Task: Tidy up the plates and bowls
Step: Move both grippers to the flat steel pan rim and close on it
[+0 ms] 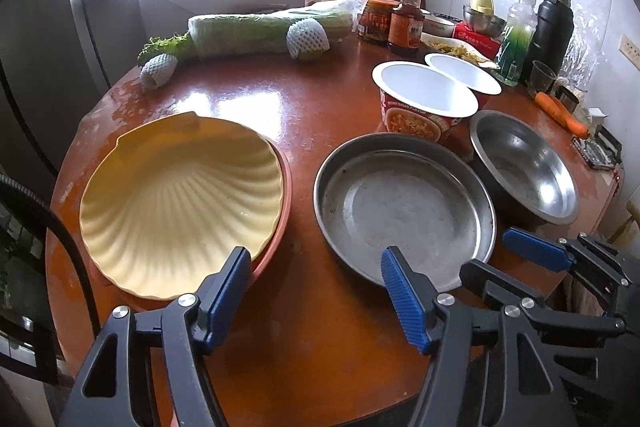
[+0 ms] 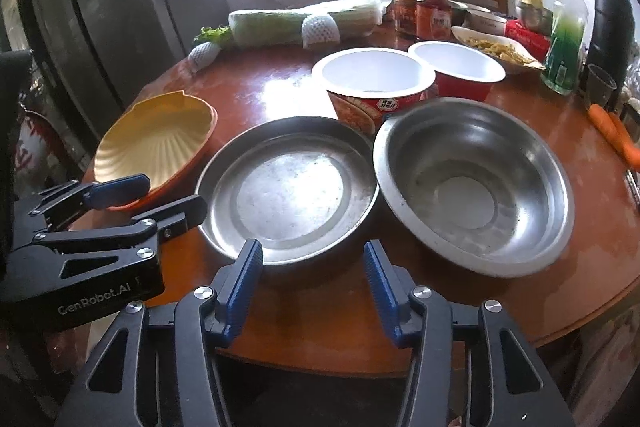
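Observation:
A yellow shell-shaped plate [image 1: 180, 203] lies on an orange plate [image 1: 280, 227] at the table's left; both show in the right wrist view [image 2: 156, 143]. A flat steel plate [image 1: 404, 207] [image 2: 288, 187] lies in the middle. A deeper steel bowl [image 1: 524, 167] [image 2: 472, 183] sits to its right. My left gripper [image 1: 316, 263] is open and empty, between the yellow plate and the steel plate. My right gripper [image 2: 312, 255] is open and empty, near the table's front edge before the steel plate and bowl.
Two instant-noodle cups [image 1: 424, 99] [image 2: 458, 69] stand behind the steel dishes. Wrapped cabbage [image 1: 264, 31], sauce jars [image 1: 406, 23], a food dish [image 2: 496, 47], bottles [image 2: 566, 31], a black flask [image 1: 550, 23] and carrots [image 1: 560, 111] crowd the back and right. A fridge [image 2: 92, 27] stands left.

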`<state>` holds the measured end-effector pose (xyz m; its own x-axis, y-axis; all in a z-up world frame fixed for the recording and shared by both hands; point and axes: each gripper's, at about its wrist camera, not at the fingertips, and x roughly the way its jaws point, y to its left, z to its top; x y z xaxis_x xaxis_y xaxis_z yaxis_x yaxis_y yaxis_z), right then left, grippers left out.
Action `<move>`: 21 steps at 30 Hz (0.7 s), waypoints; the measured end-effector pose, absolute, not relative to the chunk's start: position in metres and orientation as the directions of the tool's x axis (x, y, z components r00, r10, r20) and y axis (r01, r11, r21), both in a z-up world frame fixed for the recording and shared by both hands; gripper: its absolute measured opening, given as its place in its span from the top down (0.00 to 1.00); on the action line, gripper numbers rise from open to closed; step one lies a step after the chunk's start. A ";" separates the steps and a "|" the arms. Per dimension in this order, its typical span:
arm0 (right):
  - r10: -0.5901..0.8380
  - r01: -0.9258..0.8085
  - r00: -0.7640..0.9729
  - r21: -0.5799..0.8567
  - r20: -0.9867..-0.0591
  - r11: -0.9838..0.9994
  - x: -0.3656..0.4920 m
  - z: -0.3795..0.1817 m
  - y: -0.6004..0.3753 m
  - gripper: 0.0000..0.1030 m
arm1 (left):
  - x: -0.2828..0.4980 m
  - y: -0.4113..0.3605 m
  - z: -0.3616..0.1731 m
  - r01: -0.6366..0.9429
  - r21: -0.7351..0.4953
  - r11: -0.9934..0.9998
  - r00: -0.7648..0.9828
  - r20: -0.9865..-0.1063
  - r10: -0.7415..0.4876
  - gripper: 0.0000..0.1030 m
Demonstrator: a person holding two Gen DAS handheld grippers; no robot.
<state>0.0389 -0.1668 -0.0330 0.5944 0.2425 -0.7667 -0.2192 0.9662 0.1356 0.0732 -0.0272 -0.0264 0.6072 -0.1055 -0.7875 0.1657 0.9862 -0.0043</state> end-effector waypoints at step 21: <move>0.226 -0.283 0.602 0.060 -0.766 0.957 0.052 -0.038 -0.163 0.64 | 0.075 -0.028 -0.038 0.146 -0.120 0.982 0.543 -0.820 -0.181 0.44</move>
